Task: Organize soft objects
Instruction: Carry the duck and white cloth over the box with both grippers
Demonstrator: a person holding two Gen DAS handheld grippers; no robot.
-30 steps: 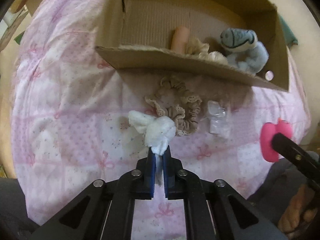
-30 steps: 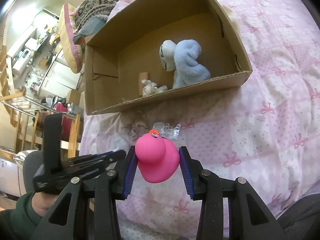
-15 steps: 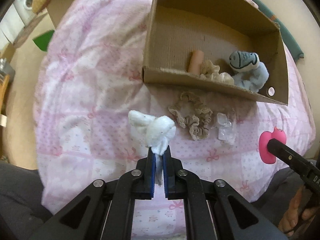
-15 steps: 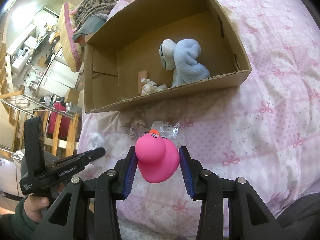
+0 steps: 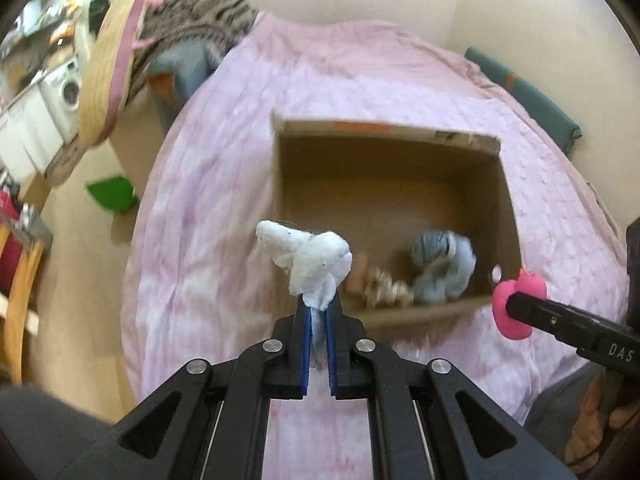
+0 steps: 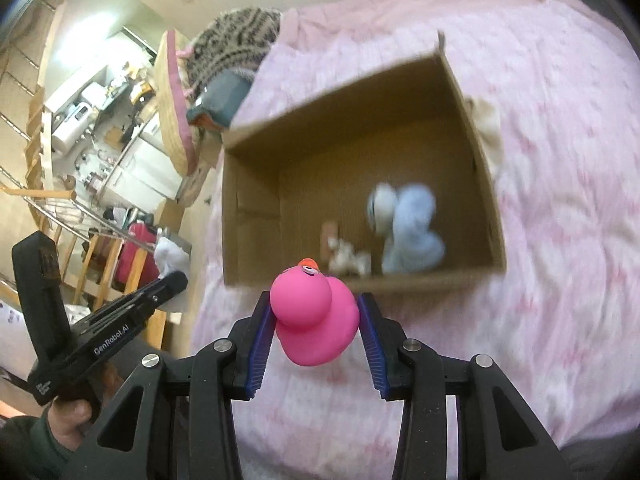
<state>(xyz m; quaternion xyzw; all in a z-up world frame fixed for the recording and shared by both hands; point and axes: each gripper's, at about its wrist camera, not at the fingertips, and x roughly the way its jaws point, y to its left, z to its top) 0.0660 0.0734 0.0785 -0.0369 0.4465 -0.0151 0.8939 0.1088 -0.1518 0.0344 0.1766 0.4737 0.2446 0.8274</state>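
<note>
Between my left gripper's (image 5: 318, 316) 2 blue pads I have a white cloth bundle (image 5: 310, 262) pinched at its lower end, the jaws nearly closed on that thin tail, and the bulk of the bundle stands up above the fingertips. From the left wrist view it hangs in front of the near left corner of the cardboard box (image 5: 384, 316), which sits on the pink bedspread (image 5: 200, 248). My right gripper (image 6: 316, 328) has its jaws spread about a duck's width, with the pink rubber duck (image 6: 314, 316) clamped between them, beak pointing toward the box (image 6: 490, 184). I see the duck held off the bedspread (image 6: 560, 240), just short of the box's near wall. Inside the box, against that near wall, lie a light blue plush toy (image 6: 412, 232), a small beige frilly piece (image 6: 348, 258) and a small peach cylinder (image 5: 358, 276) beside it. Both views are blurred, so I cannot make out finer detail on those 3 things.
</note>
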